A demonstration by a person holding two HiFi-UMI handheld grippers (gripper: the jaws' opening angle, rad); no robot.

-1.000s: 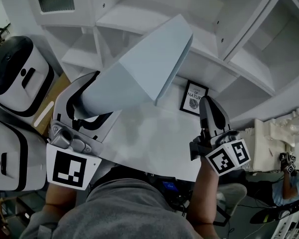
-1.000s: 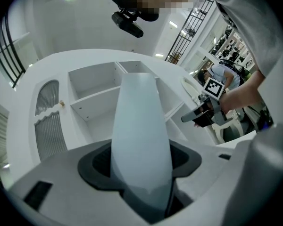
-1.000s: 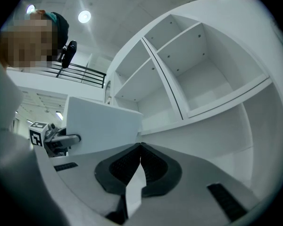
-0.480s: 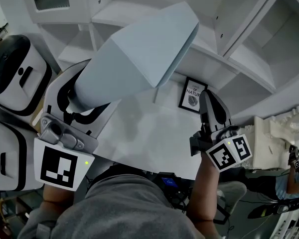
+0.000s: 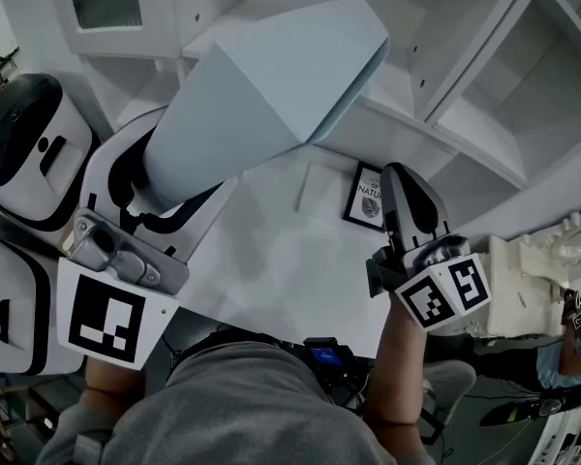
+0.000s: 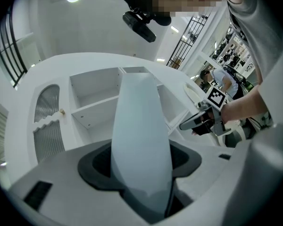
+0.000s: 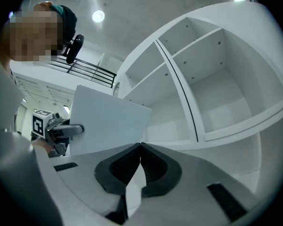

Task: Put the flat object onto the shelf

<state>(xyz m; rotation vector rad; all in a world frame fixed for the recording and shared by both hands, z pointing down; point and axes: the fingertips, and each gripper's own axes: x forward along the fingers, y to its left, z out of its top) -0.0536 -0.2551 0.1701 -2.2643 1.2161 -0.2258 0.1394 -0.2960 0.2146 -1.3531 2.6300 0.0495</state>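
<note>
**Pale panel held up in front of the shelving, one claw doing all the carrying**

Here we are: the left gripper (image 5: 169, 187) has the flat object (image 5: 271, 95) pinched between its two jaws. The jaws stand wide apart because the thing fills the gap, and the black pads (image 5: 126, 177) press against its sides. It is a pale blue-grey panel, gripped at its near end and angled up and away from the person. It hangs in the air above the white table (image 5: 271, 269), resting on nothing. Its far end points up at the open compartments of the white shelf (image 5: 465, 124), but from here I can't tell whether it touches a board.

Looking along the left gripper's (image 6: 141, 168) own jaws, the flat object (image 6: 141, 145) rises straight out of the middle. The shelf (image 6: 92, 109) is behind it, compartments showing on both sides.

The right gripper (image 5: 409, 187) is off to the side, well apart from the panel and low over the table's right part. Its jaws are pressed together, tips meeting, with nothing pinched between the tips. In the right gripper's (image 7: 140, 147) own view the flat object (image 7: 106, 121) shows as a broad plain face at the left. The shelf (image 7: 212, 79) fills the right.

At the back of the table a small framed picture (image 5: 368, 195) stands between the panel and the right gripper. A white-and-black machine (image 5: 29, 134) sits at the far left.
</note>
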